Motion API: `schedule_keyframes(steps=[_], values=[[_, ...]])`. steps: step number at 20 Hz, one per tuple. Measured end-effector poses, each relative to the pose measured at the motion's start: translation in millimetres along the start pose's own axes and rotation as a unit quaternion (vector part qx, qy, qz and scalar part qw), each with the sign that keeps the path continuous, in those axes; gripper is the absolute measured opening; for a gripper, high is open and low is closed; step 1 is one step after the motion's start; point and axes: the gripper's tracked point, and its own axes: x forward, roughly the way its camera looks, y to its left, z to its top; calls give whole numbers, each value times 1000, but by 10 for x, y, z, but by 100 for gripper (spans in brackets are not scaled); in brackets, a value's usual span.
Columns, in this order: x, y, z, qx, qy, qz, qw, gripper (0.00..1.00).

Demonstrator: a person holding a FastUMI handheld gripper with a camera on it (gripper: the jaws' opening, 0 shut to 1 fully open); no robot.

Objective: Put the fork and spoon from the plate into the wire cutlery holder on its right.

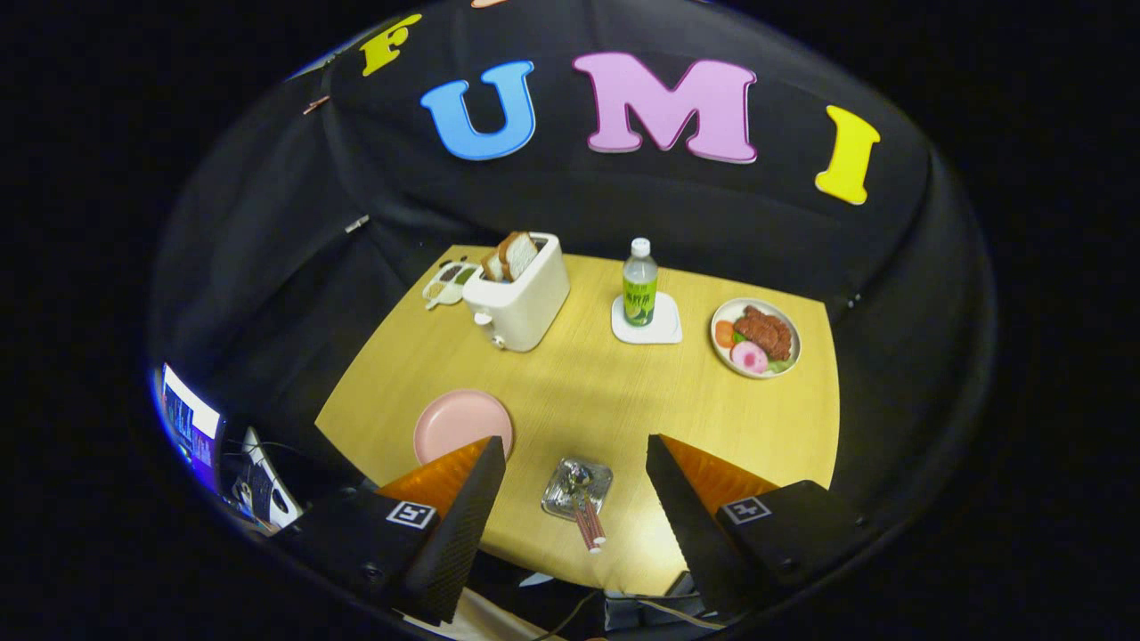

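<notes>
Cutlery (586, 516) in wire holder (575, 489) — between spread fingers of gripper (574, 481).

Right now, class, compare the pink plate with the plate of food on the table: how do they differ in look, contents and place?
The pink plate is bare, while the plate of food is pale-rimmed and holds meat and vegetable pieces. The pink plate lies near the gripper, beside one open jaw; the plate of food sits further back, beyond the wire cutlery holder, right of the bottle. Both are round and lie flat on the wooden table.
</notes>
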Motion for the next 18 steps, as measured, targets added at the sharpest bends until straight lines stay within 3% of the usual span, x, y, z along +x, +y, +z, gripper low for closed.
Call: schedule_keyframes(steps=[3, 8, 15, 18], values=[[-180, 42, 311, 3, -99, -37, 994, 99], [-476, 171, 697, 26, -227, -86, 970, 99], [-1023, 174, 1169, 35, -348, -156, 924, 99], [-1066, 241, 1222, 30, -352, -163, 921, 99]])
